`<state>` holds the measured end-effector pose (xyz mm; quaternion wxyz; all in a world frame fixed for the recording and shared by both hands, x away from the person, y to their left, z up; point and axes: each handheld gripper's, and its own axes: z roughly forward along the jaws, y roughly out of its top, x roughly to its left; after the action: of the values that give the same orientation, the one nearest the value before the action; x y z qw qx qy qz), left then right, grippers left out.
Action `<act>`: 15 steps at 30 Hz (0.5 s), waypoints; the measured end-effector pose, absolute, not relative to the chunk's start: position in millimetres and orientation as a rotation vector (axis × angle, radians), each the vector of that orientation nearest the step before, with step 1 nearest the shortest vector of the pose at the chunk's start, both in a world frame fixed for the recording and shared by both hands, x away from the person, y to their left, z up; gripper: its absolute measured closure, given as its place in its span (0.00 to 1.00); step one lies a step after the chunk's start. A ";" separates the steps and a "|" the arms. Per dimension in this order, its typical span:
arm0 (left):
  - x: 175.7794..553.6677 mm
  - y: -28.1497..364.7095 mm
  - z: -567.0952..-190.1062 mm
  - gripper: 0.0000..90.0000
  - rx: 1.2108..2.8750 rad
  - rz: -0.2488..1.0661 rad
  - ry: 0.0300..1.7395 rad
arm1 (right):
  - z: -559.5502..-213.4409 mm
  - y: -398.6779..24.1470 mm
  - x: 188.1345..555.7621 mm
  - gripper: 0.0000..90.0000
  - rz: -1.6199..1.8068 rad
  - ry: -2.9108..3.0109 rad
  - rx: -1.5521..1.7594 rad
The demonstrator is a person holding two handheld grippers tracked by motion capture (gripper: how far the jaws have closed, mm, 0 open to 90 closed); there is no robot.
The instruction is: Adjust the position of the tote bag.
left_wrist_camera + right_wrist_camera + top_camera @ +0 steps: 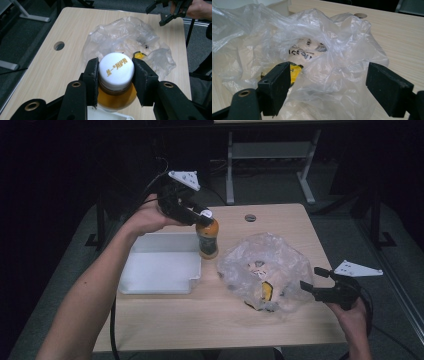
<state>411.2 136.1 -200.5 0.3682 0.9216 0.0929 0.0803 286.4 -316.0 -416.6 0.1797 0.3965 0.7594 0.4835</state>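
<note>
Bottle (116, 85) cap pinched by left tool (116, 77); right tool (329, 82) gapes wide, seemingly touching plastic bag (332, 50).

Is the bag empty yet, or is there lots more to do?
Not yet. The bottle is out of the bag; the left gripper holds its white cap beside the tray, which has nothing in it. The right gripper is open at the bag, where a yellow packet remains.

One white-capped bottle of amber drink (207, 238), one crumpled clear plastic bag (265, 270), one shallow white plastic tray (160, 265), one pale wooden table (280, 325), two black grippers were there.
</note>
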 end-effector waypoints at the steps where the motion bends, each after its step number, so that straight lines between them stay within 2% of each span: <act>1: 410.5 138.7 -201.5 0.66 2.370 0.205 0.240 | -416.5 -315.2 286.6 0.22 1.364 2.149 1.119; 15: 405.7 176.5 -213.5 0.66 2.378 0.229 0.303 | -419.2 -312.5 288.2 0.21 1.346 2.155 1.140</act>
<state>405.7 176.5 -213.5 0.3586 0.9218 0.1175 0.0887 288.2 -312.5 -419.2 0.1775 0.4028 0.7616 0.4756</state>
